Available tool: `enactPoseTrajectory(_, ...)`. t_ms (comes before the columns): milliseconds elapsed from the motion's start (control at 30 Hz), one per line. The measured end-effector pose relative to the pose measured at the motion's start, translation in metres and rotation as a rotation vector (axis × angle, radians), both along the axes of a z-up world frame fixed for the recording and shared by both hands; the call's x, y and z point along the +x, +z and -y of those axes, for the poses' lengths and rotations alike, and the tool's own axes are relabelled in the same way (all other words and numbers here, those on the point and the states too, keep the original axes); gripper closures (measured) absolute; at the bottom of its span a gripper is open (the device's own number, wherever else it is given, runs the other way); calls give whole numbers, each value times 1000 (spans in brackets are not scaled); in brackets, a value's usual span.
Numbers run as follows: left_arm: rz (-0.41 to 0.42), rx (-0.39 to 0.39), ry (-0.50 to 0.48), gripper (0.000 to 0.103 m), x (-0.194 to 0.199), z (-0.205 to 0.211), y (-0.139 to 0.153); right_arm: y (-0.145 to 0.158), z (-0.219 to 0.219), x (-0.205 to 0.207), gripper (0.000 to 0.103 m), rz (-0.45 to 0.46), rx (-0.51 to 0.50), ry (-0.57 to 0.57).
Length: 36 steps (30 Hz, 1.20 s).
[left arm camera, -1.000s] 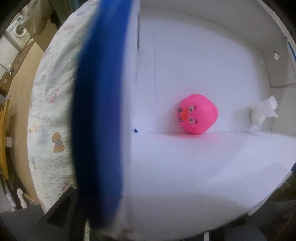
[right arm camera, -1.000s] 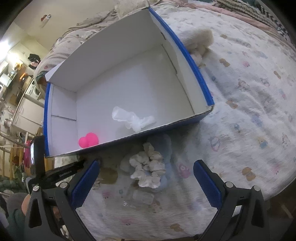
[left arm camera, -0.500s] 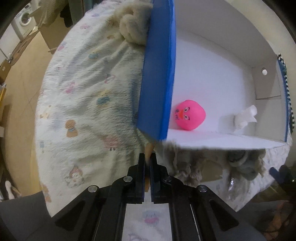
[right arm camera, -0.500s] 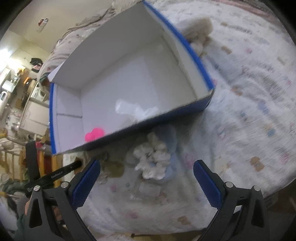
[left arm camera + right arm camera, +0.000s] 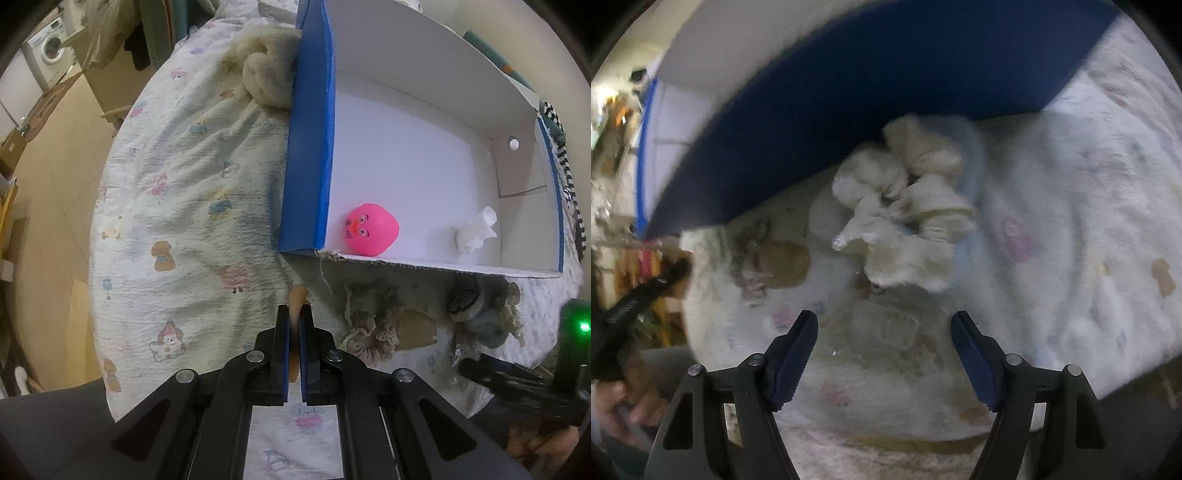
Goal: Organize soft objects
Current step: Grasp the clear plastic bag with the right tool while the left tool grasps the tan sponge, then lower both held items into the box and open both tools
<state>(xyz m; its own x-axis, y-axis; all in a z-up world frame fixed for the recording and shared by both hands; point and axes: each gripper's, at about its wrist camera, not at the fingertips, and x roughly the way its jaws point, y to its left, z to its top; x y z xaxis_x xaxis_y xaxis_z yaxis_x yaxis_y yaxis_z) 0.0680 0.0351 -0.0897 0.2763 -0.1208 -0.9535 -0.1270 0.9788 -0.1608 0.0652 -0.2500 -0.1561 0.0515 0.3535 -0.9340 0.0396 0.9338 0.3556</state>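
My left gripper (image 5: 294, 325) has its jaws pressed almost together on a thin orange thing (image 5: 297, 295). I cannot tell what the orange thing is. It sticks out past the tips, over the bed (image 5: 177, 192), just beside the near corner of the box (image 5: 308, 147).

The box is blue outside and white inside. It sits on the bed's blanket, which has little cartoon animals on it. Inside the box, a pink round toy (image 5: 373, 235) with a face lies in the near corner against the blue wall. A small white crumpled thing (image 5: 476, 232) lies further along the same near wall. A fluffy cream toy (image 5: 267, 79) rests on the bed outside the box, touching its long blue wall at the far end.

My right gripper (image 5: 884, 354) points down at the bed. Its jaws are partly apart and closing. A small clear thing (image 5: 884, 326) lies on the blanket between them, and the pads do not touch it. Just past it sits a white frilly bundle (image 5: 905, 218) on something pale blue, right beside the blue wall of the box (image 5: 871, 88). This view is blurry. A lacy beige piece (image 5: 775, 258) lies on the bed to the side of the bundle, near the corner of the box. The left view shows it too, close to the edge of the bed.
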Motion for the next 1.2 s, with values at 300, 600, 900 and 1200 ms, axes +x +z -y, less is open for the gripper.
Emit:
enactPoseTrajectory(300, 7, 0, -1, 99, -11, 7, 7, 16, -14, -11, 88, 39, -2, 69)
enactPoseTrajectory(600, 78, -89, 16, 99, -32, 9, 50, 104, -20, -32, 88, 182, 125, 110)
enactPoseTrajectory(900, 141, -85, 56, 99, -14, 8, 98, 176, 20, 10, 87, 350, 198, 85)
enactPoseTrajectory(1200, 184, -78, -26, 99, 52, 45, 116, 165, 17, 77, 88, 363, 141, 77)
